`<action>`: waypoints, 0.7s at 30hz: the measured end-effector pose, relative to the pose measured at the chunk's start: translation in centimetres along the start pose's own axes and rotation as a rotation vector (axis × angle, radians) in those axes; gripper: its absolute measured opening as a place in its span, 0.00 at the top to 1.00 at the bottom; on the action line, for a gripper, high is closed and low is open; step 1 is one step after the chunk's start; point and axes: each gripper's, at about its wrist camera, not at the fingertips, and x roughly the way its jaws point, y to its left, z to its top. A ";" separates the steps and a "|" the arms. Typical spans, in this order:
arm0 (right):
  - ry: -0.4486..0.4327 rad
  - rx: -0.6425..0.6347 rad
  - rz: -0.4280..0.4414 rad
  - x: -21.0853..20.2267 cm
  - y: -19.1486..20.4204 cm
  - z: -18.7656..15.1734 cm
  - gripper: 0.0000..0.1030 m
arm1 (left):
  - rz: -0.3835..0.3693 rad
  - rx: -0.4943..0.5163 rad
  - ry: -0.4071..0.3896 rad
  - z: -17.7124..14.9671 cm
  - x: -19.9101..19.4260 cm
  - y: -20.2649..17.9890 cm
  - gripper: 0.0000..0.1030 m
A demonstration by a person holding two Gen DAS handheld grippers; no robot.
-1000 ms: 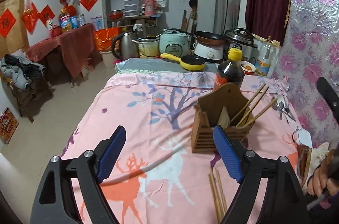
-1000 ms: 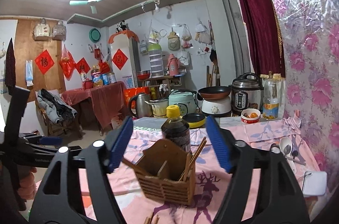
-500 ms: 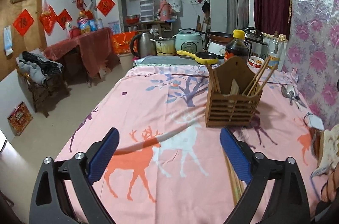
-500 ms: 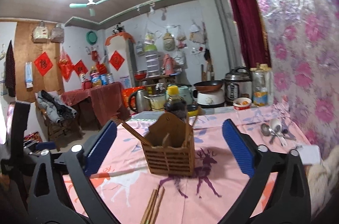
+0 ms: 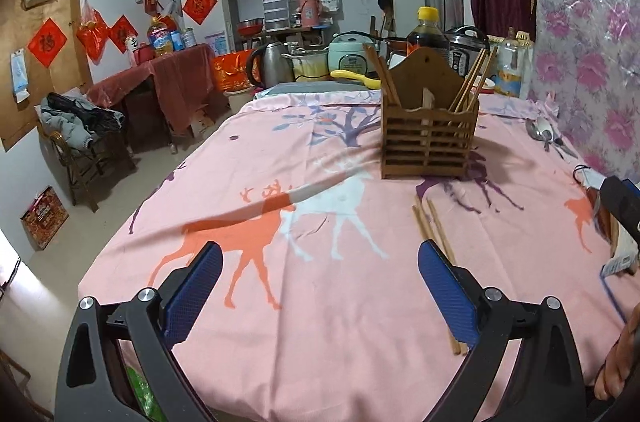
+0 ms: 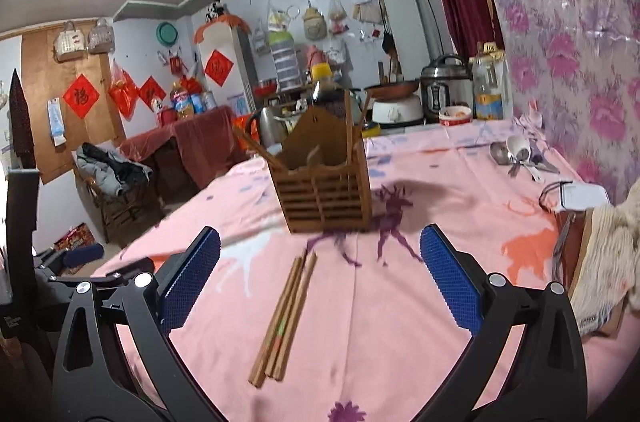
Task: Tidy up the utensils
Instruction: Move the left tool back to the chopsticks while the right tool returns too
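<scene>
A slatted wooden utensil holder (image 5: 430, 138) stands on the pink deer-print tablecloth (image 5: 320, 222) with several chopsticks upright in it; it also shows in the right wrist view (image 6: 324, 190). Loose wooden chopsticks (image 6: 284, 318) lie on the cloth in front of it, seen too in the left wrist view (image 5: 434, 242). My left gripper (image 5: 320, 286) is open and empty, low near the table's front edge. My right gripper (image 6: 320, 278) is open and empty, with the loose chopsticks lying between its fingers below. Metal spoons (image 6: 516, 154) lie at the right by the wall.
A soy sauce bottle (image 5: 428, 34) stands behind the holder. Rice cookers, a kettle and a yellow pan (image 5: 356, 78) line the far end. A white pouch (image 6: 580, 196), a brown item and a fluffy cloth (image 6: 612, 246) sit at the right edge by the floral wall.
Both grippers have pulled back toward the table's front and dropped lower; the holder now looks farther away. The loose chopsticks have come into full view under the right gripper. Both stay open.
</scene>
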 end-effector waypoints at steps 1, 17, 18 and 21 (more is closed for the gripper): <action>0.008 -0.004 -0.005 0.1 -0.1 -0.3 0.07 | 0.001 -0.002 0.004 -0.3 0.0 0.0 0.06; 0.122 0.029 -0.080 1.6 -3.3 -5.0 0.07 | -0.046 0.015 0.138 -5.3 3.2 -0.3 0.06; 0.124 0.036 -0.083 1.7 -3.6 -5.1 0.07 | -0.059 0.018 0.146 -5.7 3.3 -0.4 0.06; 0.133 0.051 -0.093 2.0 -4.3 -5.4 0.07 | -0.134 0.050 0.177 -6.9 3.4 -1.1 0.06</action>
